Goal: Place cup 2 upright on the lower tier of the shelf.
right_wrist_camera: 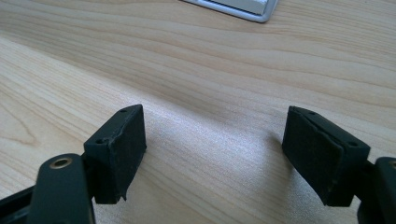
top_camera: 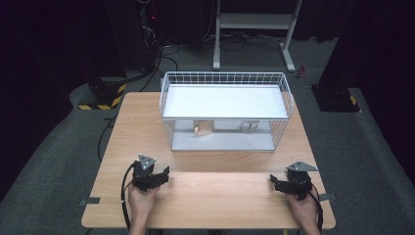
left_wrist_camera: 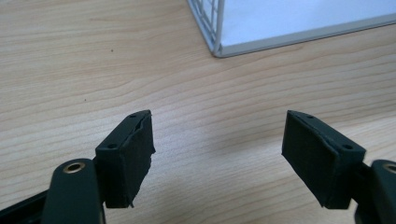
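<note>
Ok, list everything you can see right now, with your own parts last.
Table: one, light wood, centre.
Wire rack: one, white, with a shelf, far half of table.
Cup-like thing: one, tan, under the shelf, left of middle.
Small clear thing: one, under the shelf, right; too small to tell.
Metal stand: one, white, on the floor behind.
Left hand-held gripper: black, near left, open, holds nothing.
Right hand-held gripper: black, near right, open, holds nothing.

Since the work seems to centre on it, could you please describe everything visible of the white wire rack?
The white wire rack is a two-tier stand with wire-grid walls and solid white shelf plates. It stands upright on the far middle of the wooden table. On its lower shelf sit a tan cup-like thing and a small clear item. Nothing else touches it.
</note>
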